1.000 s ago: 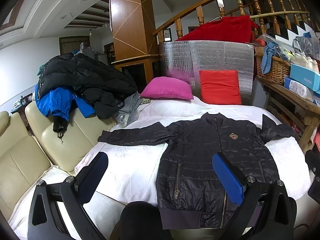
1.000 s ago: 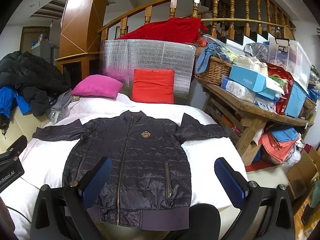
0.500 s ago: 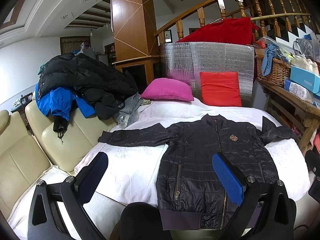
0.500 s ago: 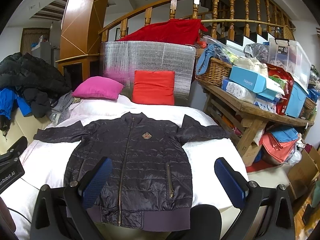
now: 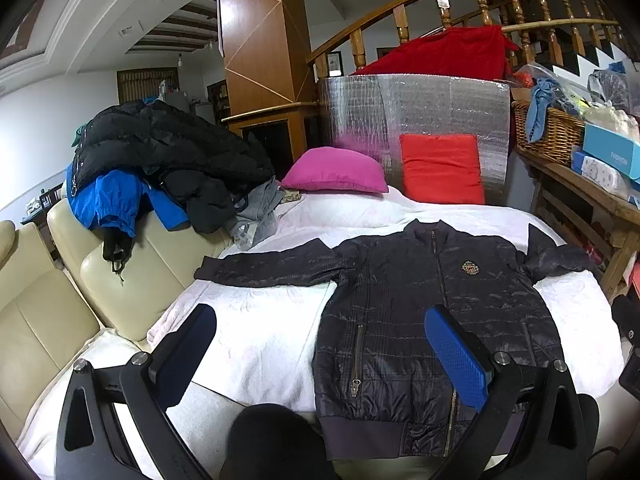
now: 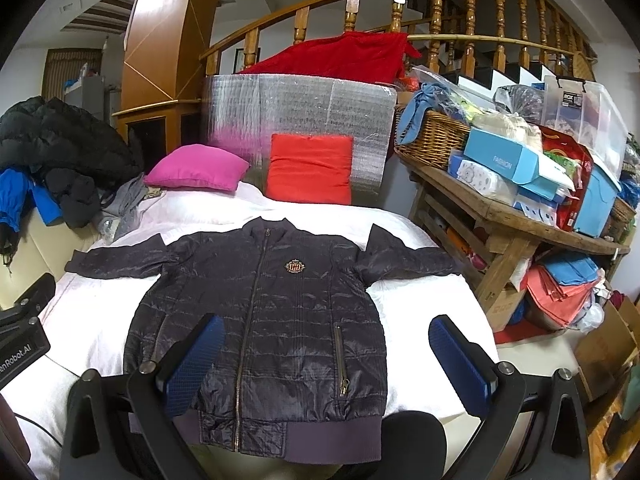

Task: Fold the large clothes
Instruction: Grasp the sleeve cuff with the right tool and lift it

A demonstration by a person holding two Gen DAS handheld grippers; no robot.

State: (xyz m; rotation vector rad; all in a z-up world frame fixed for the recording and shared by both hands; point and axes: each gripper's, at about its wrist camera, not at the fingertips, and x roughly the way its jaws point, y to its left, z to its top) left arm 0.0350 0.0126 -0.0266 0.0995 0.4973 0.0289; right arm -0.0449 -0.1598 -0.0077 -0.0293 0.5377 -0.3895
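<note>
Through the left wrist camera, my left gripper (image 5: 320, 344) hangs released, its blue pads wide apart and holding nothing. The dark quilted jacket (image 5: 432, 320) lies flat and zipped, front up, on the white bed cover (image 5: 260, 320), collar at the far side, hem at the near edge. Its left sleeve (image 5: 276, 268) stretches out toward the cream sofa (image 5: 44, 320), where a pile of coats (image 5: 160, 160) is heaped. The right pad sits over the jacket's body, the left over bare cover.

Through the right wrist camera, my right gripper (image 6: 324, 356) is likewise released and empty, above the hem. The right sleeve (image 6: 408, 260) reaches to the bed's right edge, near the cluttered wooden tabletop (image 6: 520, 220). A pink cushion (image 6: 196, 168) and a red cushion (image 6: 310, 168) sit at the far end.

My worries: the shell looks slick, so a shallow pinch could slip, or grab only the top layer and leave the back behind. Pinching too deep could catch the cover as well. The right sleeve could slide off the edge.
</note>
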